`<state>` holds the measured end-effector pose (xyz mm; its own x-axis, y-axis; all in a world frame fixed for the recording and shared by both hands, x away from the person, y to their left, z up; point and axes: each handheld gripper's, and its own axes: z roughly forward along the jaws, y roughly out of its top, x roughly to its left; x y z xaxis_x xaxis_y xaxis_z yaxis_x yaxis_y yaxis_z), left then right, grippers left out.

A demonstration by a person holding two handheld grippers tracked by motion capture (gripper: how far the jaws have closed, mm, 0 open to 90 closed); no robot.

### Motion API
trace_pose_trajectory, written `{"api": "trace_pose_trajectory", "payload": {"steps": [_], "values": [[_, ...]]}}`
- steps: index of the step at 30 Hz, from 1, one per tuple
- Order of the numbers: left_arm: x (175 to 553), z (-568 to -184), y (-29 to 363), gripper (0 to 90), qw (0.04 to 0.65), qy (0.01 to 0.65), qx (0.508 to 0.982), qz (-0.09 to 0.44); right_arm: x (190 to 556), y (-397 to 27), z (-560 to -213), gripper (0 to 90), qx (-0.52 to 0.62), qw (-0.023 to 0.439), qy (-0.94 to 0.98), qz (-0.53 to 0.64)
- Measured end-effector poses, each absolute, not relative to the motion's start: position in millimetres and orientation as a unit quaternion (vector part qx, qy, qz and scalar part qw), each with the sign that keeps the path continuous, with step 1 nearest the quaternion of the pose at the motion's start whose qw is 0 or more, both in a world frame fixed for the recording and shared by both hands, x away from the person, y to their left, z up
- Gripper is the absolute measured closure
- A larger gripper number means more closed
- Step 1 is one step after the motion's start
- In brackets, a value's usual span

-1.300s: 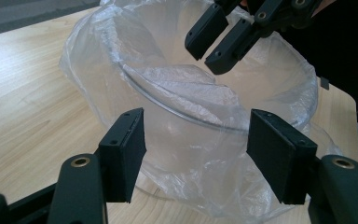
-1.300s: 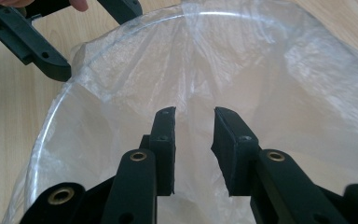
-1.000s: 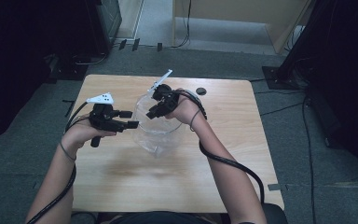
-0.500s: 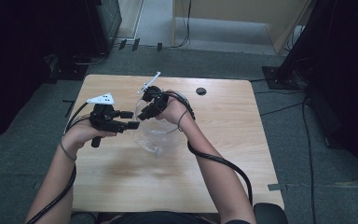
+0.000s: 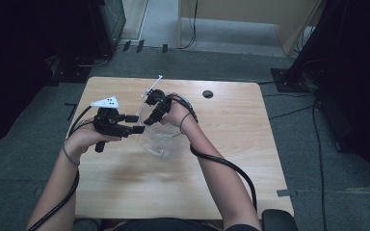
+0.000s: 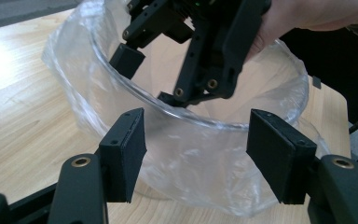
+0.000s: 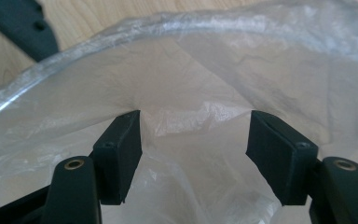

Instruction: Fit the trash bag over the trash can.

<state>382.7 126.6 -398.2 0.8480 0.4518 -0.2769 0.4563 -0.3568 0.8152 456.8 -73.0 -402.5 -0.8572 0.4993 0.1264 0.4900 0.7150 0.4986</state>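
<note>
Tongs spread on both hands: right tongs (image 5: 152, 115), moved leftward from a second ago, dip inside the bag-lined bowl (image 5: 161, 139) at the desk's (image 5: 231, 159) center while left tongs (image 5: 134, 123) wait beside its rim, suggesting liner adjustment underway.

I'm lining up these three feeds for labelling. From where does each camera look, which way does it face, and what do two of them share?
High view: fixed above the person's side, facing forward and down on the table; both forearms, left gripper and right gripper show.
Left gripper view: rides the left gripper, facing the bowl from outside; its open jaws, the right gripper and hand show.
Right gripper view: rides the right gripper, facing into the plastic liner; its open jaws show.
Shared: both gripper views show the bowl's rim and liner.
</note>
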Motion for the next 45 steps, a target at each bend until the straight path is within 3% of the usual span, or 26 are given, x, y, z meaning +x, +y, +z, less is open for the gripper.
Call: {"api": "trace_pose_trajectory", "payload": {"steps": [4,7,9,10,13,18,21,24,28,30,32,37,40,45], "values": [[383,-399,127,36.3,0.496,0.277,0.823,-0.002,454,-76,-394,33.9,0.252,0.012,0.929,0.272],[383,-399,127,36.3,0.496,0.279,0.822,-0.002,453,-81,-382,37.8,0.256,0.014,0.925,0.281],[383,-399,127,36.3,0.496,0.28,0.822,-0.002,452,-87,-374,48.7,0.249,0.014,0.927,0.28],[383,-399,127,36.3,0.496,0.28,0.822,-0.002,452,-90,-372,61.7,0.25,0.01,0.926,0.281],[383,-399,127,36.1,0.497,0.279,0.822,-0.003,454,-101,-371,70.9,0.254,0.009,0.921,0.294],[383,-399,127,36.0,0.498,0.279,0.821,-0.005,461,-111,-388,59.7,0.268,0.026,0.92,0.286],[384,-401,127,36.3,0.492,0.281,0.824,-0.002,462,-114,-394,48.1,0.262,0.038,0.929,0.26],[384,-402,126,36.3,0.49,0.28,0.826,-0.004,458,-112,-395,30.7,0.249,0.027,0.936,0.248],[384,-401,126,36.3,0.493,0.282,0.823,-0.003,454,-111,-398,27.8,0.228,0.024,0.945,0.234],[384,-401,126,36.3,0.493,0.282,0.823,-0.001,453,-110,-397,32.2,0.226,0.016,0.944,0.238],[384,-401,126,36.4,0.493,0.281,0.823,0.001,453,-110,-394,46.6,0.235,-0.004,0.937,0.259],[384,-400,126,36.8,0.497,0.282,0.82,0.003,454,-101,-380,65.5,0.267,-0.023,0.917,0.294],[384,-400,127,36.9,0.5,0.281,0.819,0.005,456,-93,-380,68.6,0.269,-0.026,0.918,0.289],[384,-399,128,37.0,0.501,0.281,0.819,0.006,462,-87,-382,66.4,0.278,-0.021,0.923,0.264]]}}
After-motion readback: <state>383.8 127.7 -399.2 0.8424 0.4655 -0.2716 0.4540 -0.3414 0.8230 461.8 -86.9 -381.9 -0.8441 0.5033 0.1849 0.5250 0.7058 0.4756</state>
